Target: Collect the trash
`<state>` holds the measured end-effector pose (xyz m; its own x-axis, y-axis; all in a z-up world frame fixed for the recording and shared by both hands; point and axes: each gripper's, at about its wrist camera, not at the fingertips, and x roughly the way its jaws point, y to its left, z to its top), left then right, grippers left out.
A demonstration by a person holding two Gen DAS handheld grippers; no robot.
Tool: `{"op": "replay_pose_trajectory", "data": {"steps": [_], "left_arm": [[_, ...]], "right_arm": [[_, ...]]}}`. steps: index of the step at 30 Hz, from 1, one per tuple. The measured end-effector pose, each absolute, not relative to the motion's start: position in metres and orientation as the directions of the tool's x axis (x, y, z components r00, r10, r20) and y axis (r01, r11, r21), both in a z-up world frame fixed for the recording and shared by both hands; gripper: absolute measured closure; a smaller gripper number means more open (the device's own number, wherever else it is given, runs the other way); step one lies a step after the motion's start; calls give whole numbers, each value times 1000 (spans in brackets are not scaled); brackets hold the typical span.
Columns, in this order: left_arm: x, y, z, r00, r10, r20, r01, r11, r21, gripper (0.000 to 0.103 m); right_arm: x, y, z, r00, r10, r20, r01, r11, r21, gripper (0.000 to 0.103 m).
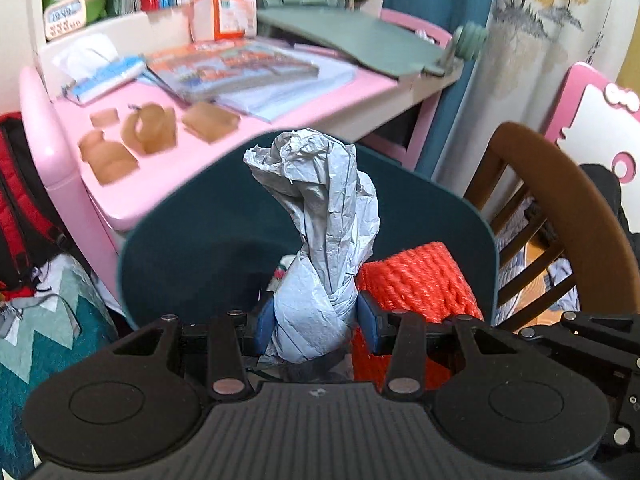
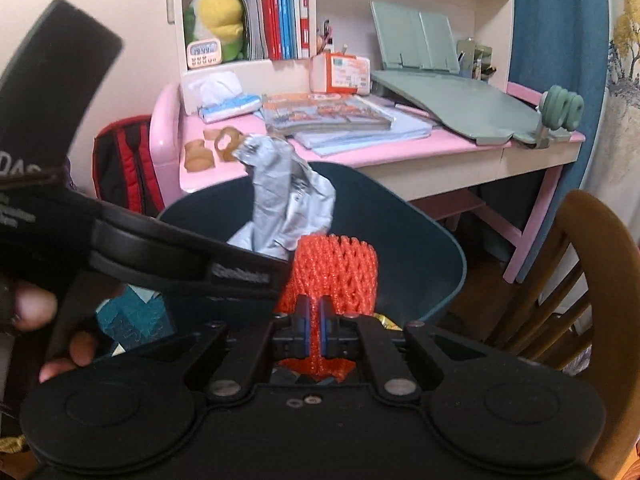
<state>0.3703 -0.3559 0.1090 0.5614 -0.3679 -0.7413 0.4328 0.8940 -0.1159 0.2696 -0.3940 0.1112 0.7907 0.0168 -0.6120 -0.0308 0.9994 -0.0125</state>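
1. Pinching: left tongs [image 1: 316, 322] clamp the twisted neck of a crumpled grey paper wad [image 1: 320, 216]; light, soft, crushable, best held at that tight twist.
2. Right tongs [image 2: 314, 330] pressed onto an orange foam net sleeve [image 2: 332, 276]; springy, featherweight, grips anywhere.
3. Both items hang over the dark teal bin [image 1: 192, 248].
4. Beyond: pink surface [image 1: 132, 184] with brown scraps [image 1: 150, 130] uncollected.

Crumpled grey paper wad [image 1: 316, 240], twisted, upright, lower end pinched between left claw [image 1: 316, 326] fingers, over dark teal bin [image 1: 192, 240]. Orange foam fruit net [image 2: 332, 276], tubular mesh, upright, lower edge squeezed in right claw [image 2: 315, 330], just beside paper wad, above same bin opening.
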Motion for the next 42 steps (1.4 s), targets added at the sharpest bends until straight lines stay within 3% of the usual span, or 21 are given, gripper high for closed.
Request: {"op": "replay_pose_trajectory", "data": {"steps": [5,6,10,16,28,42], "left_arm": [[372,-359,98,547,-364,-754,441,891,-110,57],[371,-360,97,548,-365,-753,445,889,-107,53],[367,-363,98,564,-376,-735,460,882,-98,36],[359,-356,107,581,-393,-713,459,881,-112,35],[316,-326,143,656,-432,-619,468,876,-115,31],[242,-276,171,757,-448,-475,470,879,-79,14]], "right_arm": [[277,-397,102,765,8,-645,-10,1000,0,86],[278,-399,100,762,6,-647,-5,1000,4,81],[278,-402,100,768,13,-641,-2,1000,18,77],[268,-401,107,784,14,-621,-2,1000,20,68],[229,-391,135,824,26,-566,-18,1000,19,64],[166,-380,156,905,47,-423,-51,999,2,55]]}}
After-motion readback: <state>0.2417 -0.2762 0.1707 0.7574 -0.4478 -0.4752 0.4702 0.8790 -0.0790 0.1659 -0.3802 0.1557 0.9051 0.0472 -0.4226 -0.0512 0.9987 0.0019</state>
